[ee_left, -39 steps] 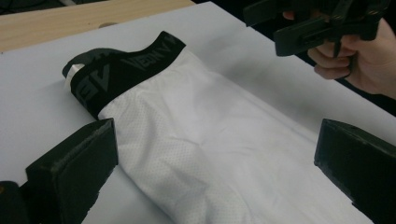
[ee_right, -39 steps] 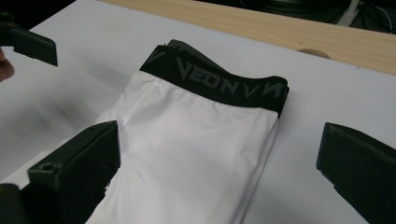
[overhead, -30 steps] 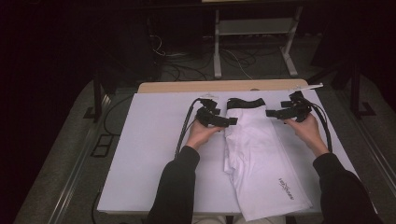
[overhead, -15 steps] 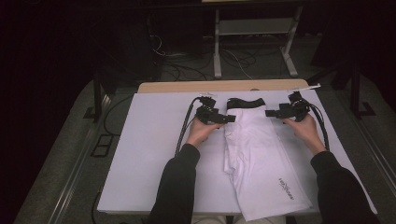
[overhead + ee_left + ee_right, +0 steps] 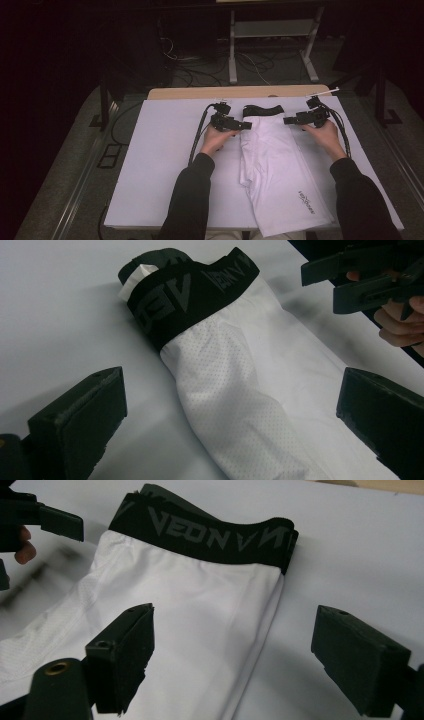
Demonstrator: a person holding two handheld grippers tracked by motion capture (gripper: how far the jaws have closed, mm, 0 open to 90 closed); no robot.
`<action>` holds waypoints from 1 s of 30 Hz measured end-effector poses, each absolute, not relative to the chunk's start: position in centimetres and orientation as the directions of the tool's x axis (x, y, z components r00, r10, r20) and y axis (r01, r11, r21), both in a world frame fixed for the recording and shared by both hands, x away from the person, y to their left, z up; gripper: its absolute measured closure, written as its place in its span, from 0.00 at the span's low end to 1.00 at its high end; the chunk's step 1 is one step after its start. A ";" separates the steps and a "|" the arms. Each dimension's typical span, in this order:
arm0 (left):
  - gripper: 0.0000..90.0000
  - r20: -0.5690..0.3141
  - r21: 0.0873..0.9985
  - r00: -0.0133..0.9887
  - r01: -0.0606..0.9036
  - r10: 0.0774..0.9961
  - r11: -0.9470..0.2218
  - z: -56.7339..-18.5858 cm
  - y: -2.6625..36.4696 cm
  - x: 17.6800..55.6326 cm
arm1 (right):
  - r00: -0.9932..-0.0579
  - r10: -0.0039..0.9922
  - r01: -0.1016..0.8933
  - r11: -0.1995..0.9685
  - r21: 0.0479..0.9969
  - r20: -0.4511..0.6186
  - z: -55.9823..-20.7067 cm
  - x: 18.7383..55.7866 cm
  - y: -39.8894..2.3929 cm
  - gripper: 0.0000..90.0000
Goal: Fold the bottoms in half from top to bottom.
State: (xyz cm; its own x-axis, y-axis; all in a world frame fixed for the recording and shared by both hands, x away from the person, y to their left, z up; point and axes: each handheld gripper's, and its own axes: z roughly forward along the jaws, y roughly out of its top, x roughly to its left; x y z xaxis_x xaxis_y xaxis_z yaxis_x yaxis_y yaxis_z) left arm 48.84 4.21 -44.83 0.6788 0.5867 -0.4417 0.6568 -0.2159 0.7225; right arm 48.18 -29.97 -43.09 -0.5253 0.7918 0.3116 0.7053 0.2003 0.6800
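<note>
Dark room, white-covered table (image 5: 165, 165). The folded white mesh shorts with black elastic waistband (image 5: 275, 165) lie centred; left gripper (image 5: 245, 125) and right gripper (image 5: 289, 120) flank the waistband, jaws apart, the right's just been narrowing on nothing, probably lining up to pinch both corners.

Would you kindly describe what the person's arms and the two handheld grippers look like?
Both forearms wear dark long sleeves. The left gripper and the right gripper are black, each trailing a black cable. Their jaws are blocky black pads, and a brass-coloured screw sits at one jaw's base.
</note>
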 end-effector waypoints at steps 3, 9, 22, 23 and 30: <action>0.00 -0.431 0.717 0.680 0.657 0.593 -0.232 -45.0 4.0 48.8 | -0.523 0.794 0.712 0.209 0.670 0.309 -43.4 48.3 -29.9 0.21; 0.03 -0.430 0.710 0.675 0.663 0.599 -0.237 -45.3 4.0 49.0 | -0.516 0.787 0.728 0.196 0.657 0.338 -43.9 48.6 -29.7 0.29; 0.13 -0.435 0.710 0.682 0.661 0.587 -0.242 -45.9 3.6 49.2 | -0.498 0.785 0.762 0.194 0.618 0.368 -44.9 49.0 -29.3 0.47; 0.14 -0.437 0.711 0.682 0.662 0.587 -0.239 -45.9 3.6 49.2 | -0.498 0.785 0.764 0.197 0.614 0.367 -45.0 49.0 -29.3 0.47; 0.28 -0.446 0.706 0.676 0.669 0.587 -0.233 -46.4 3.5 49.4 | -0.490 0.783 0.775 0.190 0.602 0.384 -45.4 48.9 -29.0 0.63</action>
State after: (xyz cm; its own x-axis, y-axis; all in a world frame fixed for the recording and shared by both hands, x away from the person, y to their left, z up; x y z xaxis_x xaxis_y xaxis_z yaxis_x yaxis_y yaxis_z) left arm 49.36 3.54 -46.39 0.6756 0.5868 -0.4464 0.6690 -0.2333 0.7057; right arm 48.94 -28.98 -45.43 -0.4899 0.7828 0.3836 0.7752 0.1899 0.6025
